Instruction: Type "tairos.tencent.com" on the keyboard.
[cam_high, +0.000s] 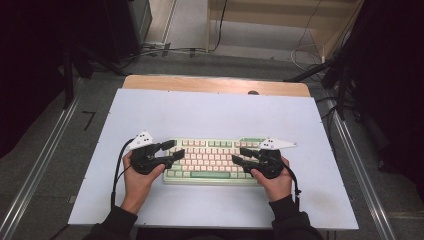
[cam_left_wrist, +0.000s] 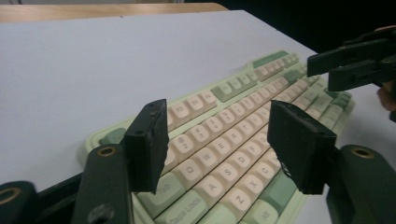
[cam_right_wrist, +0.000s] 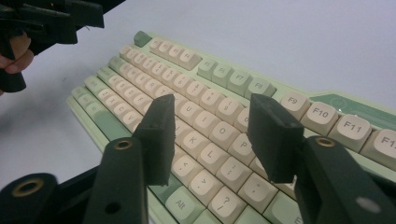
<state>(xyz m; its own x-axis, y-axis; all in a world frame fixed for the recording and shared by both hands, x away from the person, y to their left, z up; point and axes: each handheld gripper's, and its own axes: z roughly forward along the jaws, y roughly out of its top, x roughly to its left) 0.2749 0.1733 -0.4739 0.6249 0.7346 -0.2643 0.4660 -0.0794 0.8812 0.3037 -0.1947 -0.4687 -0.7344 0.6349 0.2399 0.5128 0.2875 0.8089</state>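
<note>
**While fingers hover, keyboard at counter's near middle**

While lying flat on the pale sheet, keyboard (cam_high: 210, 161): pale green plastic case, rounded cream keycaps in rows, darker green caps at the ends and along the long bar in the nearest row. Matte, smooth; a green panel at the far right corner. Set toward the near middle of the counter (cam_high: 210, 112), long side parallel to the near edge.

Over its left end, left gripper (cam_high: 171, 150), black blocky fingers (cam_left_wrist: 148, 142) parted, nothing between, above the Tab and Caps Lock keys. Over its right end, right gripper (cam_high: 241, 155), fingers (cam_right_wrist: 158, 135) likewise apart and empty, above the letter rows.

Beyond, wide bare sheet behind and to both sides; bare wood strip (cam_high: 215, 84) along the far edge; grey floor and metal rails outside.
</note>
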